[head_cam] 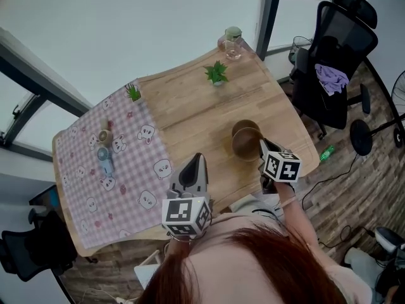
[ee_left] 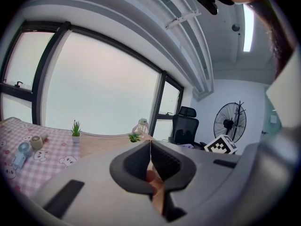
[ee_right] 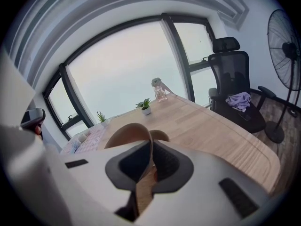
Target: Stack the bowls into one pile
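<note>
Wooden table point(head_cam: 190, 106) with pink checked cloth point(head_cam: 126, 151), brown bowls point(head_cam: 245, 141), office chair point(head_cam: 335, 62) beside.

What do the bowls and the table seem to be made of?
Bowls: probably wood or bamboo, matte brown, thin rim; no grain can be made out.
Table: light wood or wood-look laminate, smooth finish, with visible plank lines and grain.

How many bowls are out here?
2: one bowl in the right claw, pinched by its rim; the other bowl behind it on the table. Nested ones may be hidden.
</note>
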Available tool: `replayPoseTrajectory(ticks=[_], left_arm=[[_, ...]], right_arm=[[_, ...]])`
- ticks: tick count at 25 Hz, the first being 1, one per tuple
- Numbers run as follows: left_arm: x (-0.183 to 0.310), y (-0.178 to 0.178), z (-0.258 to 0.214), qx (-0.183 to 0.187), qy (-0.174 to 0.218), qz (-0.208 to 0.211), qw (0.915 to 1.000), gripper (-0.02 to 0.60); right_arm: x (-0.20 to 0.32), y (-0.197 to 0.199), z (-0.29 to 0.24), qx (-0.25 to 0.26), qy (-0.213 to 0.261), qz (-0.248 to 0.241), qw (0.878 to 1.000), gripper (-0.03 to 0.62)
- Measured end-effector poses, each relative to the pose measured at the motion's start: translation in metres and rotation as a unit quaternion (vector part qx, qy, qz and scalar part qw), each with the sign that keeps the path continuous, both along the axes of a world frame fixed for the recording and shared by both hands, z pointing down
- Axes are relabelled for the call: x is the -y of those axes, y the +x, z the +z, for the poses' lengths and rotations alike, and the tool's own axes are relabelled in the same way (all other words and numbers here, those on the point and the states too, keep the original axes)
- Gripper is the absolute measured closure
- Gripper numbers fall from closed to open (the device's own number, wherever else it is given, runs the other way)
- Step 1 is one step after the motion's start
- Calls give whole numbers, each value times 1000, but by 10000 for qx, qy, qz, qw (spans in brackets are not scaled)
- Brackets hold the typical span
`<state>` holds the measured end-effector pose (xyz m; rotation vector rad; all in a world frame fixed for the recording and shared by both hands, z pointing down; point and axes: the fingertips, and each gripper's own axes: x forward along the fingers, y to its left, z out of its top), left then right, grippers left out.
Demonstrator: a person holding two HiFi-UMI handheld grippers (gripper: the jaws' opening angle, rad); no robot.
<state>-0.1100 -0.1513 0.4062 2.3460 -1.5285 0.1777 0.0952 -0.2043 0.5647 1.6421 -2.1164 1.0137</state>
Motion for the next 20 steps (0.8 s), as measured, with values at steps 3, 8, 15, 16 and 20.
replayPoseTrajectory(ticks=[3, 8, 15, 16, 20], left_arm=[[0, 1, 1, 45, -34, 4, 10000, 571], [2, 3, 2, 112, -84, -15, 9999, 571], [6, 3, 3, 177, -126, -23, 9998, 571], [7, 3, 2, 183, -117, -20, 9998, 571], [10, 2, 0, 186, -88, -7, 9998, 571]], right_arm=[[3, 2, 0, 19, -54, -7, 10000, 577], [11, 9, 0, 12, -48, 14, 10000, 576], [22, 13, 5, 35, -65, 85, 9999, 576], [23, 14, 6, 37, -75, 101, 9999, 576], [27, 16, 12, 20, -119, 142, 9998, 574]])
